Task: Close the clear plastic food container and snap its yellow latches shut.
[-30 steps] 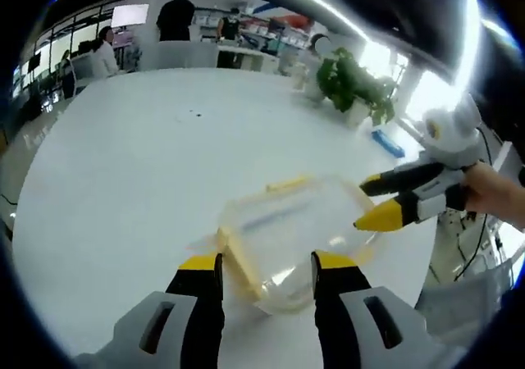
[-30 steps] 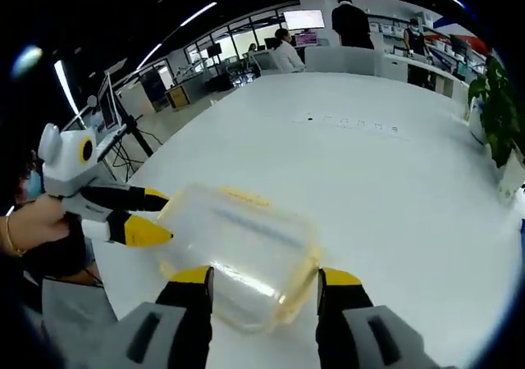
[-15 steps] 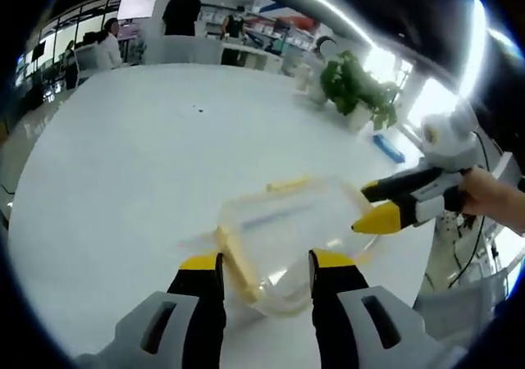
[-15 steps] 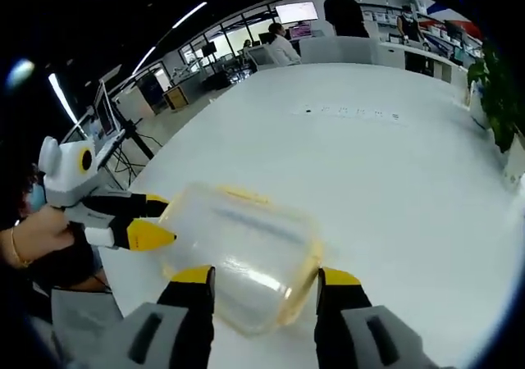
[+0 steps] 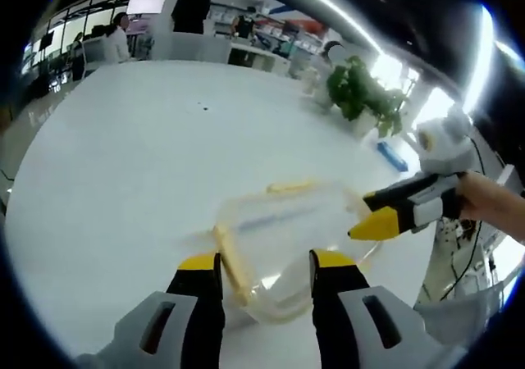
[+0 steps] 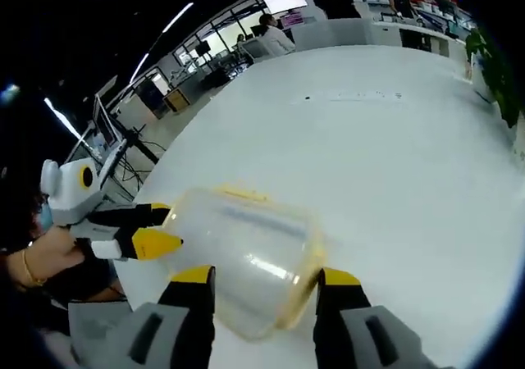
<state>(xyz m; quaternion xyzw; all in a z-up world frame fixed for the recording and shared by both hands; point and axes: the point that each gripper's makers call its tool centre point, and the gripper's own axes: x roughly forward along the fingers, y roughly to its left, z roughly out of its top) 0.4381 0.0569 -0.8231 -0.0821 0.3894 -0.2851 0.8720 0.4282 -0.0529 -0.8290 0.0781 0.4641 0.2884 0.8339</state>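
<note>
container clear, yellow latches, lying near a bench edge | left gripper jaws spread, tips at its near end | right gripper jaws spread, flanking its other end | plant near far bench edge

Bright, even indoor light; ceiling strips and windows blow out to glare. White table nearly shadowless. Strong fisheye bending, soft blur toward edges.

Container near edge hidden behind right tool's jaws.
</note>
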